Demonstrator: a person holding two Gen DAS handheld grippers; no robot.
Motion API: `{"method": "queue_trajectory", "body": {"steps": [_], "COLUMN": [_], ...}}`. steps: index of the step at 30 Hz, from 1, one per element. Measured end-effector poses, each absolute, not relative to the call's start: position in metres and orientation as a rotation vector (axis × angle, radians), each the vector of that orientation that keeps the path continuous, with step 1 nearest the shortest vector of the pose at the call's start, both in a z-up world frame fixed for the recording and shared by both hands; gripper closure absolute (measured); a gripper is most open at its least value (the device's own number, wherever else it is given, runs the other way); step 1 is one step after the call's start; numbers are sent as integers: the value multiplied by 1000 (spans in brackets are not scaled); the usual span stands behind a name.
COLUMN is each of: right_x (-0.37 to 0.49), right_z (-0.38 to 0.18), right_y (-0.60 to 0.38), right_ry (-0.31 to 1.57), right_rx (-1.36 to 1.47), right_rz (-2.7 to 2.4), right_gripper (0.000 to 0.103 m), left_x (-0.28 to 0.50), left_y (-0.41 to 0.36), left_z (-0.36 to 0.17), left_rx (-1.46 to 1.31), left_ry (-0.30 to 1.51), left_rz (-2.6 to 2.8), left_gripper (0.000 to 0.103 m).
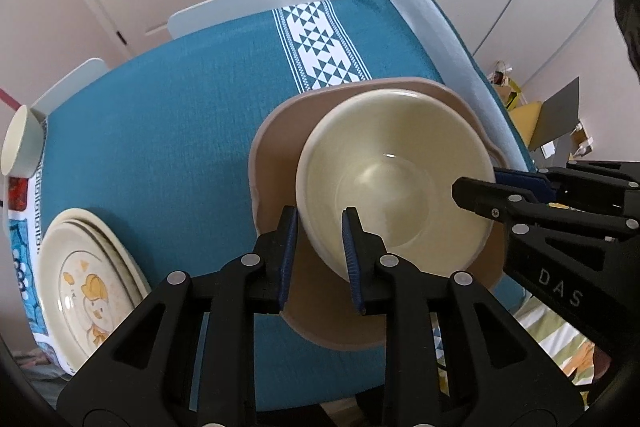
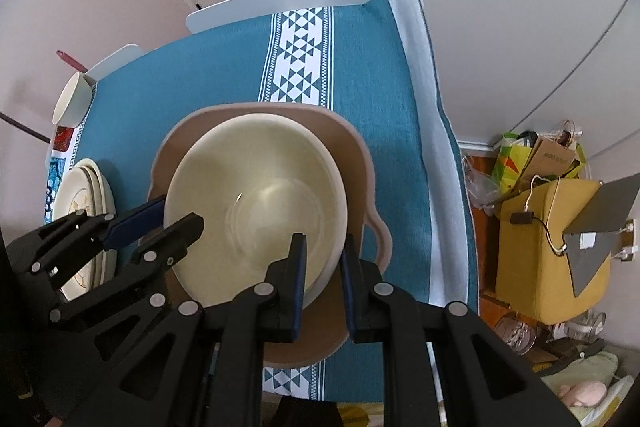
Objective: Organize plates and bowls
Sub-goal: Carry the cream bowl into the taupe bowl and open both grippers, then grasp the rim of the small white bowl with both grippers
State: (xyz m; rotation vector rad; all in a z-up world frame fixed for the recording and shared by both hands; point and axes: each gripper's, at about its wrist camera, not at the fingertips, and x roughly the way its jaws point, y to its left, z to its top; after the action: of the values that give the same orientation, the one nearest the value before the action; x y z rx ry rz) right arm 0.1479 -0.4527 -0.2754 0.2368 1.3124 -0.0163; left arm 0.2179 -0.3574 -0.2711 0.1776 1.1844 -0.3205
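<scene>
1. Now, from the left wrist view, the left gripper (image 1: 320, 227) straddles the near rim of the cream bowl (image 1: 394, 179), one blue pad outside the wall and one inside, clamped on it.
2. Also in that view, the bowl sits inside the tan dish (image 1: 276, 143), which rests on the teal tablecloth (image 1: 160, 131) toward the table's right edge.
3. At the right, the right gripper (image 1: 492, 187) reaches over the bowl's far rim, its jaws nearly together there.
4. Near the table's left edge lies a stack of cream plates (image 1: 92, 283) with a duck print; a small cream cup (image 1: 20, 143) sits at the far-left corner.
5. Next, from the right wrist view, the right gripper (image 2: 324, 259) pinches the cream bowl (image 2: 256, 195) wall at its near-right rim.
6. The tan dish (image 2: 356, 155) surrounds the bowl, resting mid-table on the teal tablecloth (image 2: 380, 67).
7. The left gripper (image 2: 168, 219) grips the bowl's left rim; the plate stack (image 2: 80, 187) lies just beyond it.
</scene>
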Motion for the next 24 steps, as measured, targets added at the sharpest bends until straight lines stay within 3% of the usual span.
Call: {"method": "queue_trajectory", "body": {"steps": [5, 9, 15, 17, 20, 23, 24], "right_x": [145, 147, 147, 147, 146, 147, 147], "right_z": [-275, -275, -273, -271, -267, -262, -260], "right_y": [-455, -452, -451, -453, -456, -458, -460], "right_ry": [1337, 1349, 1394, 1402, 1397, 1391, 1383], "right_rx": [293, 361, 418, 457, 546, 612, 645], "right_rz": [-2, 44, 40, 37, 53, 50, 56], "right_gripper": [81, 60, 52, 45, 27, 21, 21], "left_x": [214, 210, 206, 204, 202, 200, 199], "left_y": [-355, -348, -333, -328, -320, -309, -305], "left_z": [-260, -252, -237, -230, -218, -204, -201], "left_rx": [169, 153, 114, 105, 97, 75, 69], "left_ry": [1164, 1152, 1132, 1123, 1107, 1081, 1069], "left_rz": [-322, -311, -306, -307, -296, -289, -287], "left_gripper": [82, 82, 82, 82, 80, 62, 48]}}
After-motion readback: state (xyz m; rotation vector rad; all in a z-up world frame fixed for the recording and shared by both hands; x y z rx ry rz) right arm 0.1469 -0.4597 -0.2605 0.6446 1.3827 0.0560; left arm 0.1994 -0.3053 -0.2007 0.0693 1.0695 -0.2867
